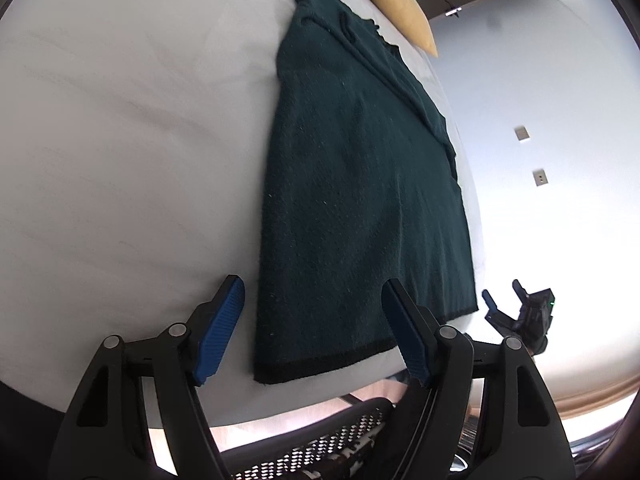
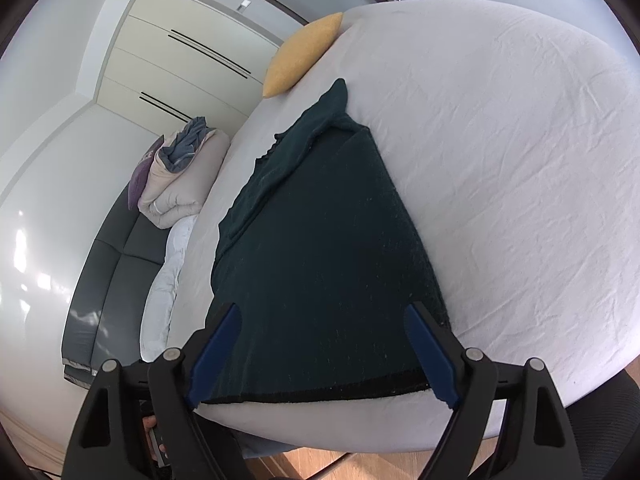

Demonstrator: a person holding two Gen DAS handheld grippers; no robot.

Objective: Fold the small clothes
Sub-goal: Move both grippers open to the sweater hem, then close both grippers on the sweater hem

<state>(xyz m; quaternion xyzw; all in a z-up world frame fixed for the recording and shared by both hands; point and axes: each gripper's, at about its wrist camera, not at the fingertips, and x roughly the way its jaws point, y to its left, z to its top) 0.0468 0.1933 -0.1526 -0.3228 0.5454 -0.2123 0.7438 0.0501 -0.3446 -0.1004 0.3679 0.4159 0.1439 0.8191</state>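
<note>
From the left wrist, one dark green sweater [image 1: 360, 200] lies flat on the white bed sheet [image 1: 120, 140], sides already folded in, hem toward the bed's near edge, likely so both tools can take its corners. One yellow pillow [image 1: 400, 4] sits beyond. The left gripper [image 1: 312, 332] stands apart over the hem's left corner, clamping nothing.

From the right wrist, the right gripper [image 2: 324, 356] straddles the same hem, jaws apart. One bundle of bedding [image 2: 180, 176] rests on a grey sofa [image 2: 108, 272].
</note>
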